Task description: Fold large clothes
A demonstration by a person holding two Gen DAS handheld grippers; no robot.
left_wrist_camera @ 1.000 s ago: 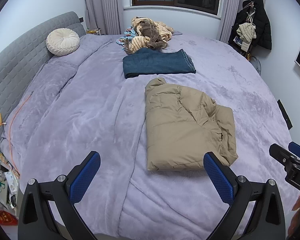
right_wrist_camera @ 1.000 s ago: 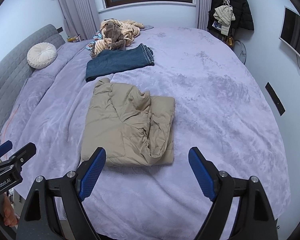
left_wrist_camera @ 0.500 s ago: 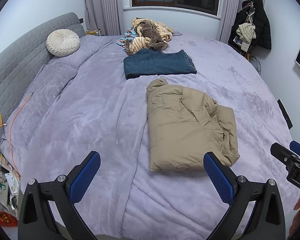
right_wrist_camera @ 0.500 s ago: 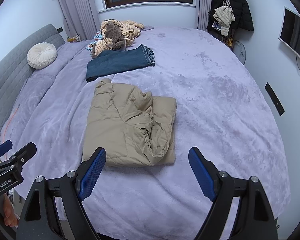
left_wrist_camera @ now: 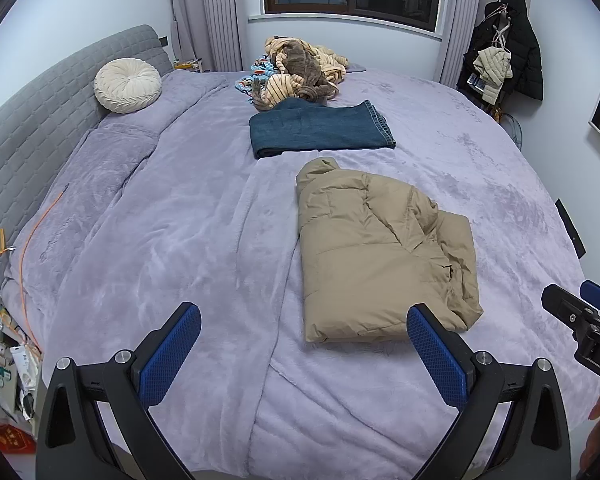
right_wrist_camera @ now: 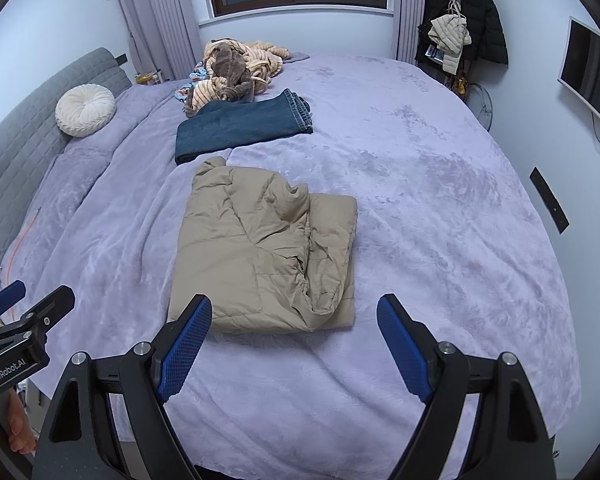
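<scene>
A tan puffer jacket (left_wrist_camera: 384,252) (right_wrist_camera: 268,248) lies folded into a rough rectangle on the purple bed cover (left_wrist_camera: 180,240) (right_wrist_camera: 440,220). My left gripper (left_wrist_camera: 302,316) hovers open over the bed's near edge, its right pad just in front of the jacket's near corner. My right gripper (right_wrist_camera: 295,306) is open too, jaws wide, just short of the jacket's near edge. Neither touches the jacket and nothing is between the pads. Each gripper shows at the edge of the other's view: the right gripper (left_wrist_camera: 580,312), the left gripper (right_wrist_camera: 20,320).
Folded blue jeans (left_wrist_camera: 320,130) (right_wrist_camera: 240,126) lie beyond the jacket, with a heap of unfolded clothes (left_wrist_camera: 300,68) (right_wrist_camera: 236,68) behind them. A round cream cushion (left_wrist_camera: 126,86) leans on the grey headboard (left_wrist_camera: 40,120). A coat rack (right_wrist_camera: 460,28) and a wall screen (right_wrist_camera: 592,68) stand right.
</scene>
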